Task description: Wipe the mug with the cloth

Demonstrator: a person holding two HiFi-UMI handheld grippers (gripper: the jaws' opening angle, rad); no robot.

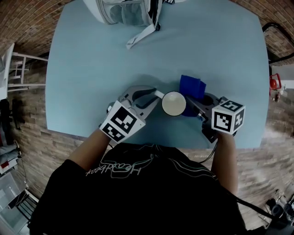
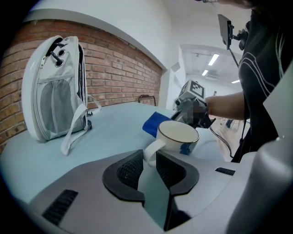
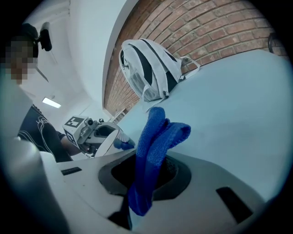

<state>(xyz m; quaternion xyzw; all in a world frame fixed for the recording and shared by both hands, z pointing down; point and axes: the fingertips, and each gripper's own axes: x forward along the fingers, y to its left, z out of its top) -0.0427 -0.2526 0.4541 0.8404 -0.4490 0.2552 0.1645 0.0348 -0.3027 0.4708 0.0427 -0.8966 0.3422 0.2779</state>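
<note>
A white mug (image 1: 174, 103) with a gold rim hangs near the table's front edge. My left gripper (image 1: 156, 95) is shut on its handle. In the left gripper view the handle (image 2: 150, 151) sits pinched between the two black pads, with the mug (image 2: 178, 135) upright just beyond them. My right gripper (image 1: 198, 102) is shut on a blue cloth (image 1: 192, 86) that stands up out of the jaws at the mug's right side. The right gripper view shows the folded cloth (image 3: 156, 137) rising from between the pads, with the mug (image 3: 108, 140) to its left.
A white and grey backpack (image 1: 126, 11) stands at the far edge of the light blue table (image 1: 92, 73), its strap (image 1: 140, 36) trailing toward the middle. Brick floor surrounds the table. A person's torso in black fills the bottom of the head view.
</note>
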